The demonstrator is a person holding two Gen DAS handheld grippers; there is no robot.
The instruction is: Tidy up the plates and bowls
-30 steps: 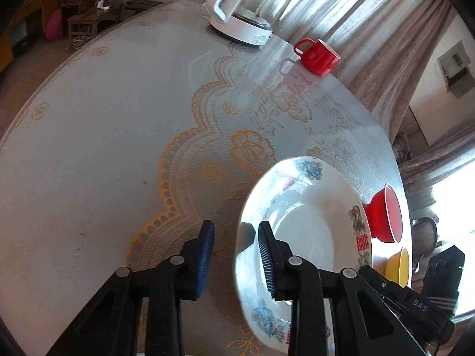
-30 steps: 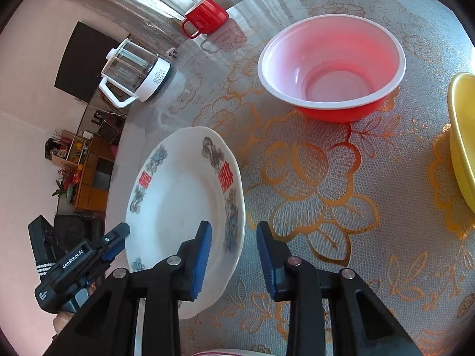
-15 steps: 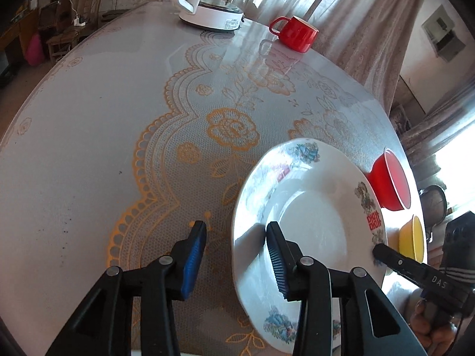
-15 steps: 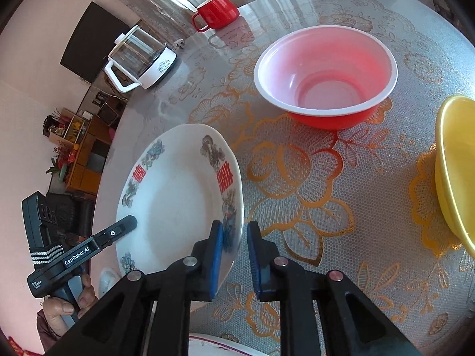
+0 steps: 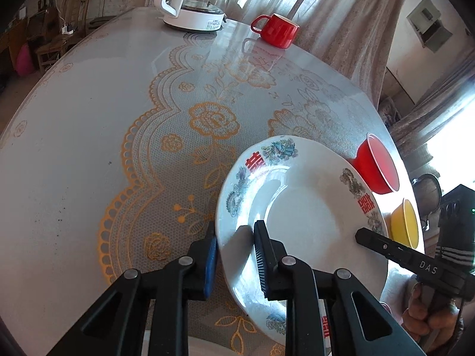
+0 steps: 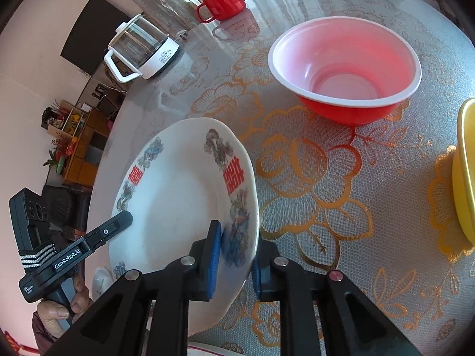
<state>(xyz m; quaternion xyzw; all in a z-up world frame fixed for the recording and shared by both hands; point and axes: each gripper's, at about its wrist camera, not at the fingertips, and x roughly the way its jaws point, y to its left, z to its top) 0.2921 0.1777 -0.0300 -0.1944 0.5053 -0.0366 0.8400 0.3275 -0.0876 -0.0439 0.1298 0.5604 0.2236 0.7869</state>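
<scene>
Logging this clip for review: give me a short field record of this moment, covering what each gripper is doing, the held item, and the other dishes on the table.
held item: white ceramic plate with red characters and floral rim, tilted, lifted off the table
left gripper: shut on the plate's rim
right gripper: shut on the opposite rim
red plastic bowl: upright, empty, on the lace-patterned tablecloth
yellow bowl: at the table's edge
red mug: beside the white glass kettle
</scene>
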